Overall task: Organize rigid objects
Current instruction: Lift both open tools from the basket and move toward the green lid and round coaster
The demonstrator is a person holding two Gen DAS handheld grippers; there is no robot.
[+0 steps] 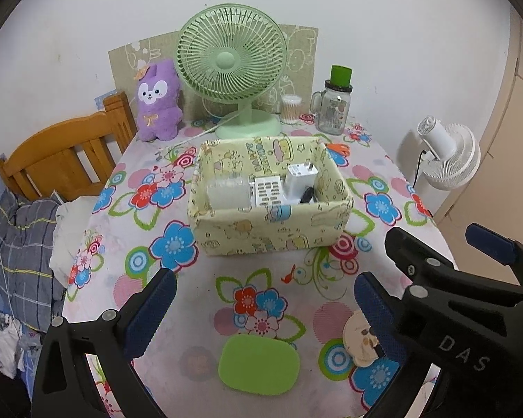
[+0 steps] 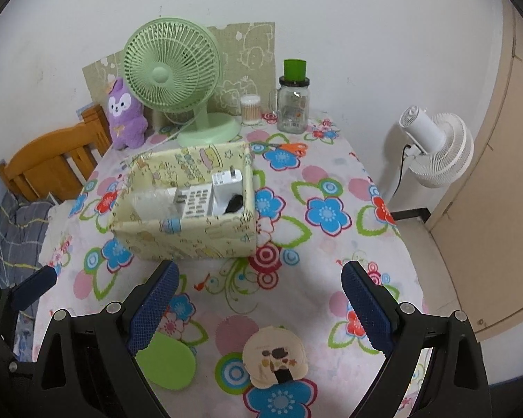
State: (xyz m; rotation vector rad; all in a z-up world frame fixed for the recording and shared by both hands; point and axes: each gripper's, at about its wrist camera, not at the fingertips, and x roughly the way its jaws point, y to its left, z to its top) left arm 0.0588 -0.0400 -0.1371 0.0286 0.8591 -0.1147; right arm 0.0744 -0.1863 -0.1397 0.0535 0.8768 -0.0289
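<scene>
Here, a table draped in a flowered cloth (image 1: 198, 299) is seen from both wrist cameras. Near its middle stands a pale yellow patterned box (image 1: 272, 230), open at the top. Inside it a clear plastic case (image 1: 226, 193) lies at the left, a white remote with rows of buttons (image 1: 268, 191) in the middle, and a white plug adapter (image 1: 300, 177) at the right, with a small black item just beside the adapter that cannot be identified.

The left gripper (image 1: 261, 299) is held above the near part of the table with its jaws spread wide and nothing between them. Below it, on the cloth, a flat green oval pad (image 1: 259, 365) is seen, and just to its right a round cream-coloured piece with a cartoon print (image 1: 359, 343), partly hidden by the gripper's right finger. The right gripper (image 2: 259, 301) is likewise held wide open and empty, above that same round piece (image 2: 275, 357); the green pad (image 2: 165, 360) lies to its left, partly covered by the blue pad of a finger (image 2: 153, 308).

At the back of the table a green desk fan (image 1: 232, 69), a purple plush toy (image 1: 158, 102), a tub of cotton swabs (image 1: 291, 108), a glass jar with a green lid (image 1: 333, 104) and orange-handled scissors (image 2: 289, 147) are arranged. A white floor fan (image 2: 436, 146) stands beyond the table's right edge.
</scene>
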